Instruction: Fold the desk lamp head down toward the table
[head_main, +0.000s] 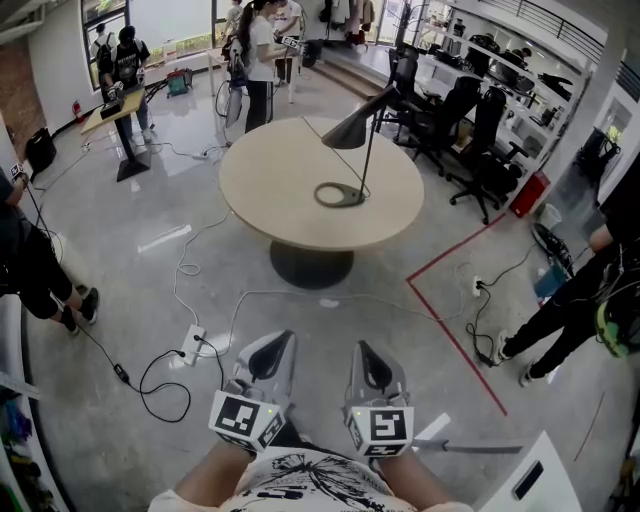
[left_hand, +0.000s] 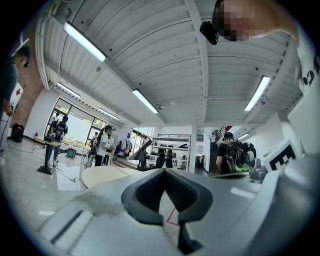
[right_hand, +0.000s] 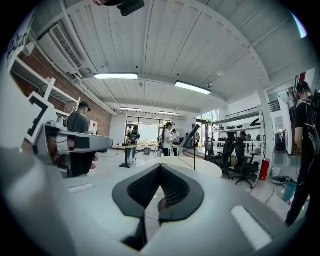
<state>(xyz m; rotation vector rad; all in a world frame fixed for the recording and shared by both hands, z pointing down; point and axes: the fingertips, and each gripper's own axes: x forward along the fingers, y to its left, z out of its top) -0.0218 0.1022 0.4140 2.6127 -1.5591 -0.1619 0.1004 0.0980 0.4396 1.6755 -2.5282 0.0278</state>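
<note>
The grey polished floor (head_main: 150, 200) of a wide workshop room takes most of the head view, and in the middle of it stands a round light-wood table (head_main: 270, 180) on one dark foot. Black office chairs (head_main: 480, 140) are grouped behind the table on its right side, and a person in a white shirt (head_main: 258, 60) stands further back. On the table, toward its right half, stands the black desk lamp (head_main: 350, 131). Its cone head is raised and tilted, and a thin stem goes down to a ring base (head_main: 338, 205) that lies flat on the tabletop. A red tape line (head_main: 455, 335) runs over the floor at the right, and a white power strip (head_main: 192, 343) lies at the left among cables. The left gripper (head_main: 288, 337) and the right gripper (head_main: 361, 346) are held low, close to the person's body and well apart from the table. Each has its two fingers pressed together at the tips, with nothing between them.
</note>
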